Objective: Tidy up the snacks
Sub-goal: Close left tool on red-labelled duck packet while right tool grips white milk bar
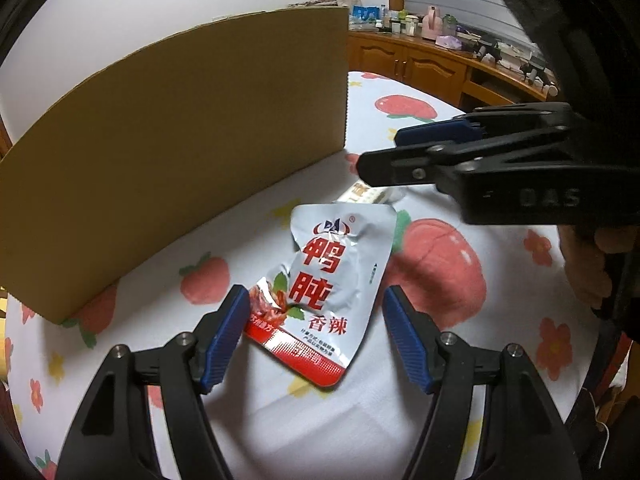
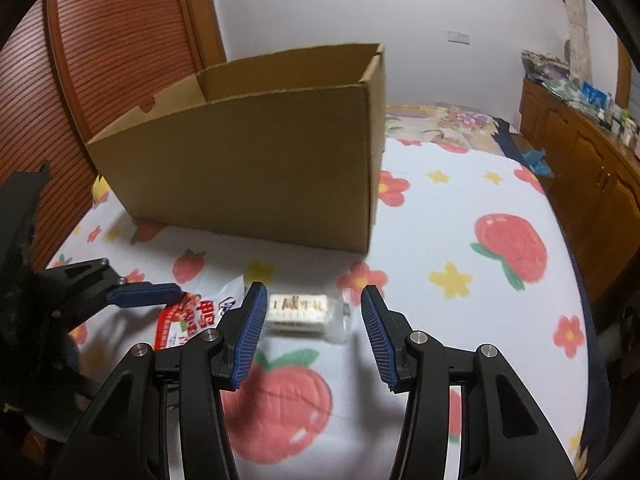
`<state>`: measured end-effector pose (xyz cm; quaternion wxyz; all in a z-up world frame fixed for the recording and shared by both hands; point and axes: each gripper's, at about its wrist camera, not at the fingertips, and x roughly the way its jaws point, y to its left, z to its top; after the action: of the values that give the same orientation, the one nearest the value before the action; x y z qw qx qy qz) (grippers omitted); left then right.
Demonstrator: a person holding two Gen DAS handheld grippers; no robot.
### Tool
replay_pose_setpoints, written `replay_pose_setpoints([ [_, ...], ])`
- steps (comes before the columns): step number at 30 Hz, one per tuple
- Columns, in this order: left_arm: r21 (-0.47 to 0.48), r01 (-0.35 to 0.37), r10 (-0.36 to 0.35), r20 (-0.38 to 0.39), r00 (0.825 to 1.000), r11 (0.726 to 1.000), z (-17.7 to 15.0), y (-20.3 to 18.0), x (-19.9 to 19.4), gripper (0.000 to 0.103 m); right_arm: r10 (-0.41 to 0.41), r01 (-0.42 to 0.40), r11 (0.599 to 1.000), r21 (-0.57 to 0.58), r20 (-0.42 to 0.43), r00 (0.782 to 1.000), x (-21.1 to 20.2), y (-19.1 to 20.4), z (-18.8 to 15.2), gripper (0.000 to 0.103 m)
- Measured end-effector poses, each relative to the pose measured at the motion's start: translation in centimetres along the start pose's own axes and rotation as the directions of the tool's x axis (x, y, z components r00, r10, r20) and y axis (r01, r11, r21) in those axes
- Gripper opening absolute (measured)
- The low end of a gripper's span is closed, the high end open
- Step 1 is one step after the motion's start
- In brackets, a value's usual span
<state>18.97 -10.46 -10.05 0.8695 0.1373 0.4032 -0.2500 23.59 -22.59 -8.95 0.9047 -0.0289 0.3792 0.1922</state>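
Surface: a bed sheet (image 2: 460,208) printed with strawberries and flowers.
Room: wooden cabinets (image 2: 580,168) at one side, a slatted wooden door (image 2: 100,60) behind.
Box: an open cardboard box (image 2: 256,160) stands on the sheet.
Left tool (image 1: 314,334): spread wide, pads either side of the silver-and-red snack pouch (image 1: 332,280), not pressing it.
Right tool (image 2: 314,330): parted, empty, just short of the small clear-wrapped biscuit pack (image 2: 300,314).
Pouch: crinkled, lying flat beside the pack.
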Motion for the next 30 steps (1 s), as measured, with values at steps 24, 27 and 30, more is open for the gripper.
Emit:
replay_pose_setpoints([
  [24,-0.065,0.004,-0.005,-0.025,1.0,0.998,0.6,2.5,0.4,0.058,-0.013,0.012,1.0,-0.004,-0.074,0.997,2.7,-0.1,-0.4,0.065],
  [27,-0.073,-0.021,0.019,-0.025,1.0,0.997,0.3,2.7,0.0,0.055,-0.027,0.025,0.999,-0.028,-0.075,0.997,2.9,0.5,-0.5,0.065],
  [30,-0.086,-0.038,0.037,-0.017,0.999,0.996,-0.1,2.9,-0.2,0.054,-0.041,0.037,0.998,-0.054,-0.077,0.996,3.0,1.0,-0.6,0.065],
])
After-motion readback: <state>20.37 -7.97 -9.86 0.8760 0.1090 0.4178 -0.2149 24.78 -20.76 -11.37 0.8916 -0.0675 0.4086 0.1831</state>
